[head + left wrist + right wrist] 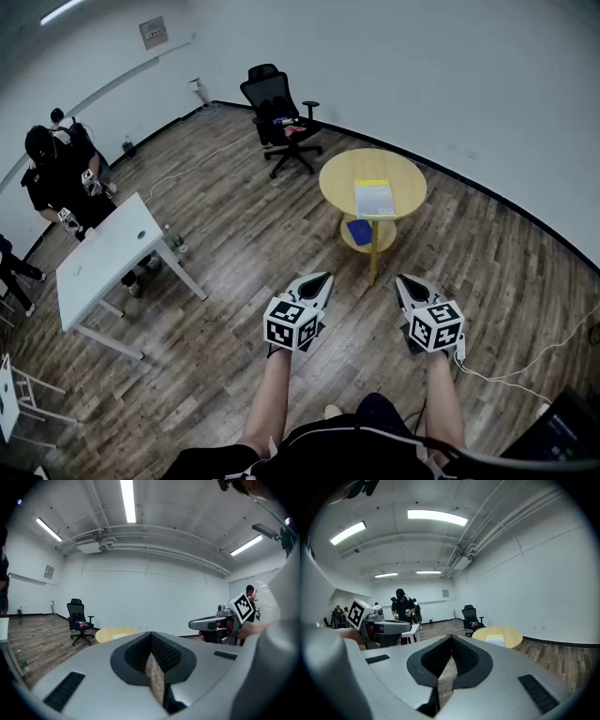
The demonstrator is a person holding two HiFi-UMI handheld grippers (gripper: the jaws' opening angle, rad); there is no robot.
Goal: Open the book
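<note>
The book [374, 198] lies closed, white with a yellow band, on the round yellow table [337, 178] some way ahead of me. Both grippers hover over the wooden floor, well short of the table. My left gripper [323, 279] has its jaws together with nothing between them. The right gripper [403, 281] is likewise shut and holds nothing. In the left gripper view, the table [110, 632] shows beyond my jaw tips [151, 632], with the right gripper [190, 624] alongside. The right gripper view shows the book [495, 639] past the tips [452, 637].
A blue thing [360, 231] lies on the table's lower shelf. A black office chair [279, 112] stands behind the table. A white table [108, 258] and people [56, 178] are at the left. A white cable [525, 370] runs over the floor at the right.
</note>
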